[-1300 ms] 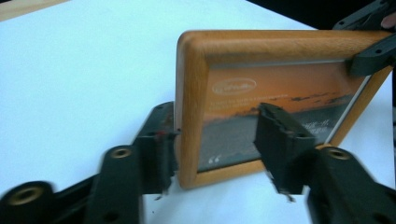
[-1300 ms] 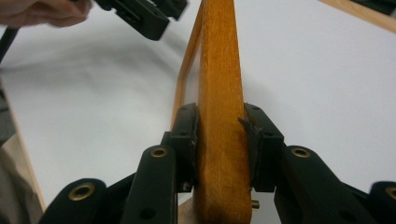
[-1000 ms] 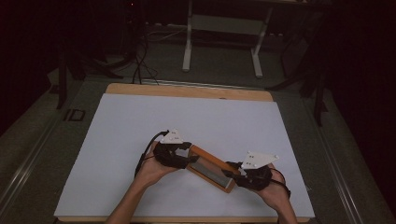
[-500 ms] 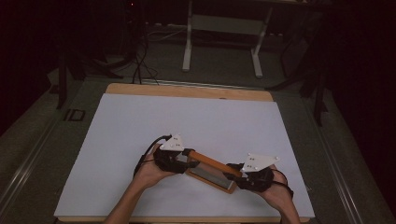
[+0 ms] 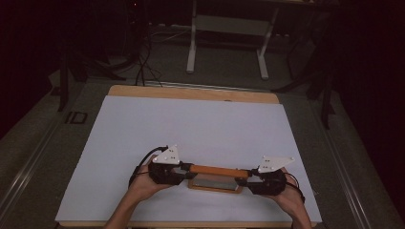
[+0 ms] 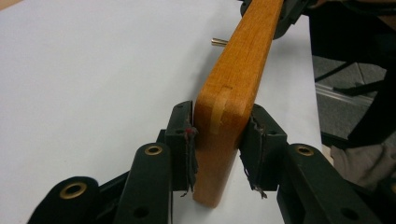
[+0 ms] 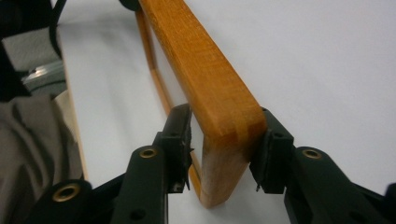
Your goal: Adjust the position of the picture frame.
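An orange wooden frame (image 5: 217,170) with a pale panel lies left to right near the table's front edge, raised on its long side. My left gripper (image 5: 187,171) holds its left end. In the left gripper view the frame (image 6: 243,60) stands between the jaws of that gripper (image 6: 219,135), which have just been closing, and both pads press on the wood. My right gripper (image 5: 248,176) holds the other end. In the right gripper view the jaws of this gripper (image 7: 226,135) have opened a little, with the frame's corner (image 7: 196,60) still clamped between the pads.
The white table top (image 5: 191,124) stretches away beyond the frame, with a wooden strip (image 5: 191,93) at its far edge. A small brass pin (image 6: 217,42) sticks out of the frame's side. A metal stand (image 5: 227,43) and cables (image 5: 143,62) are on the dark floor behind.
The frame has swung from a diagonal to lie parallel with the front edge. The left hand has come nearer and its jaws have closed on the frame's end. The right hand has shifted slightly right.
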Tool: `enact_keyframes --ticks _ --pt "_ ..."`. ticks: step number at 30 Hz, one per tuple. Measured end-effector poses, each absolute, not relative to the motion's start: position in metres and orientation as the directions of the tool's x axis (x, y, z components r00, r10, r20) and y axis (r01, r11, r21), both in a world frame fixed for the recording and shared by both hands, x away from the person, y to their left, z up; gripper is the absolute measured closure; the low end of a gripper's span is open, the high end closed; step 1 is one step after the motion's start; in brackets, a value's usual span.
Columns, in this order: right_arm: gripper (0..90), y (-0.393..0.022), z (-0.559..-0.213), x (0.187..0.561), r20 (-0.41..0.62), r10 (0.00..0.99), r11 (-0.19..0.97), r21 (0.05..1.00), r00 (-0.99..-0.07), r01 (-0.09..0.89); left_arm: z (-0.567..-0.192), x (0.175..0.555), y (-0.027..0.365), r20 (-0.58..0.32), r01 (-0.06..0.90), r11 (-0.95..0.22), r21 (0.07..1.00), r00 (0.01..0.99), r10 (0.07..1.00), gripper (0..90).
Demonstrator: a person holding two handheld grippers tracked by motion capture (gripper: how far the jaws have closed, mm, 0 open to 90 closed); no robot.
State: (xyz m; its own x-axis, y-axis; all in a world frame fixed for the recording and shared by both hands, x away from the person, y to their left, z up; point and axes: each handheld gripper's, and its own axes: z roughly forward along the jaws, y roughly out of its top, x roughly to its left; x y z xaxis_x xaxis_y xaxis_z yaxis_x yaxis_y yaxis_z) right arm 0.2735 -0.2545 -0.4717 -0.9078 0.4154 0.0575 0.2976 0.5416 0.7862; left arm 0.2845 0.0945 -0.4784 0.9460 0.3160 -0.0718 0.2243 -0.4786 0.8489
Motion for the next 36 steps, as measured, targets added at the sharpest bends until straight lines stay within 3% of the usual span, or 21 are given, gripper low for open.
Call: enact_keyframes --ticks 11,21,25,32,34,36 --pt "68.8 -0.247 -0.462 0.274 0.020 0.327 0.594 0.773 -0.945 0.222 -0.470 0.290 0.097 -0.068 0.216 -0.510 0.833 0.954 0.293 58.1" --pt "69.0 -0.234 -0.444 0.289 -0.020 0.278 0.623 0.765 -0.960 0.164 -0.455 0.296 0.092 0.009 0.175 -0.599 0.781 0.957 0.291 53.8" --pt "69.1 -0.226 -0.434 0.297 -0.036 0.245 0.632 0.763 -0.969 0.132 -0.448 0.306 0.093 -0.026 0.190 -0.564 0.803 0.958 0.285 45.3" --pt "69.1 -0.202 -0.413 0.305 -0.077 0.192 0.663 0.745 -0.978 0.072 -0.437 0.303 0.067 0.015 0.126 -0.587 0.800 0.973 0.229 46.6" --pt "69.1 -0.192 -0.406 0.306 -0.089 0.179 0.668 0.742 -0.980 0.055 -0.436 0.303 0.064 0.018 0.119 -0.590 0.798 0.975 0.222 50.4" --pt "69.1 -0.185 -0.401 0.306 -0.100 0.165 0.671 0.740 -0.981 0.038 -0.436 0.302 0.064 0.046 0.109 -0.599 0.794 0.970 0.239 60.9"
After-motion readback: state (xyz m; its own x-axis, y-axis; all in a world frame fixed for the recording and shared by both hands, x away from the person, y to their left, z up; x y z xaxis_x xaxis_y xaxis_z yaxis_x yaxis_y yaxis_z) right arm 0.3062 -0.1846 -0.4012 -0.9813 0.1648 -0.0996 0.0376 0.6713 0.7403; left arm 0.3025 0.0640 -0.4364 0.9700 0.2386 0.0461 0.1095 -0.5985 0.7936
